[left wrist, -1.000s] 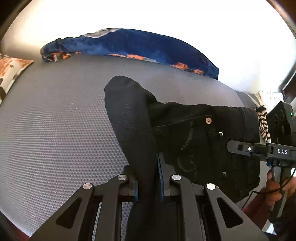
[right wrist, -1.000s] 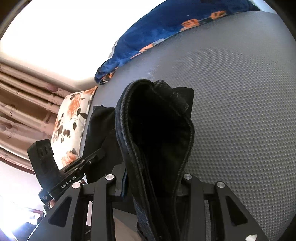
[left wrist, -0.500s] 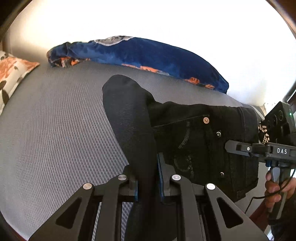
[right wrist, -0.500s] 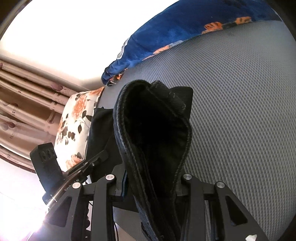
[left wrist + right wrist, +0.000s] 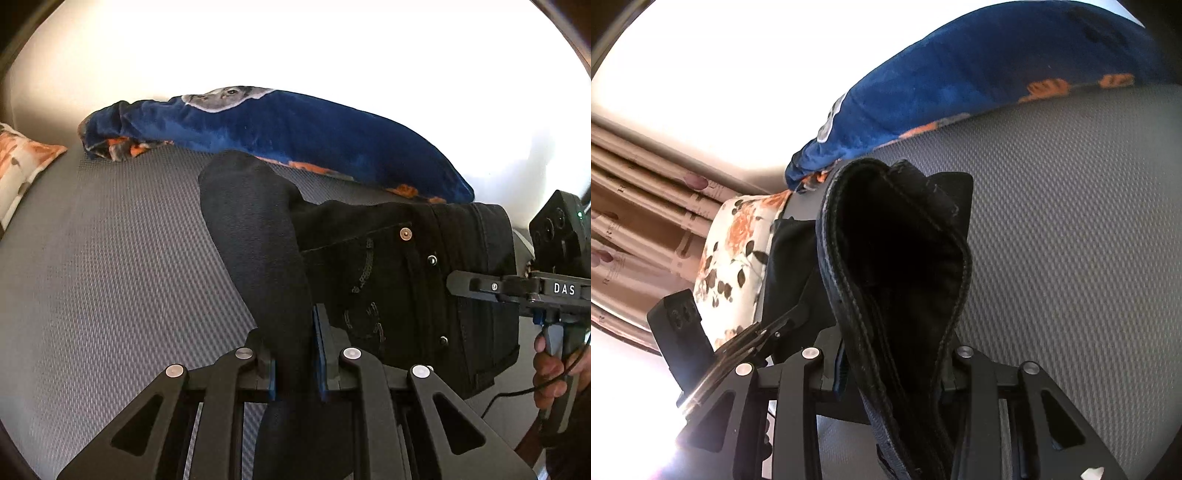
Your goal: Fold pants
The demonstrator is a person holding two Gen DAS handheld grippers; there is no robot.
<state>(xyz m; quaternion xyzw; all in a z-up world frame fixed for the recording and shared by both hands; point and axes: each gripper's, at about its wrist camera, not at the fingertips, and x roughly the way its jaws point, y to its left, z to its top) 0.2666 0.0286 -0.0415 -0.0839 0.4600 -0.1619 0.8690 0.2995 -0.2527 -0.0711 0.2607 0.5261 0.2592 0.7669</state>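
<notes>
Black denim pants [image 5: 388,280] hang stretched between my two grippers above a grey textured bed surface [image 5: 110,277]. My left gripper [image 5: 293,354] is shut on a bunched fold of the pants near the leg. In the left wrist view my right gripper [image 5: 480,286] shows at the right edge, clamped on the waistband end. In the right wrist view my right gripper [image 5: 890,373] is shut on the thick seamed waistband of the pants [image 5: 897,266], and my left gripper [image 5: 768,334] shows at lower left holding the other end.
A blue blanket with orange print [image 5: 288,136] lies along the far side of the bed. A floral pillow [image 5: 735,254] sits at the bed's end beside pink curtains [image 5: 639,218]. A person's hand [image 5: 554,365] holds the right gripper's handle.
Both grippers have lifted and tilted upward with the pants still clamped; the blanket and the bright wall now fill more of both views.
</notes>
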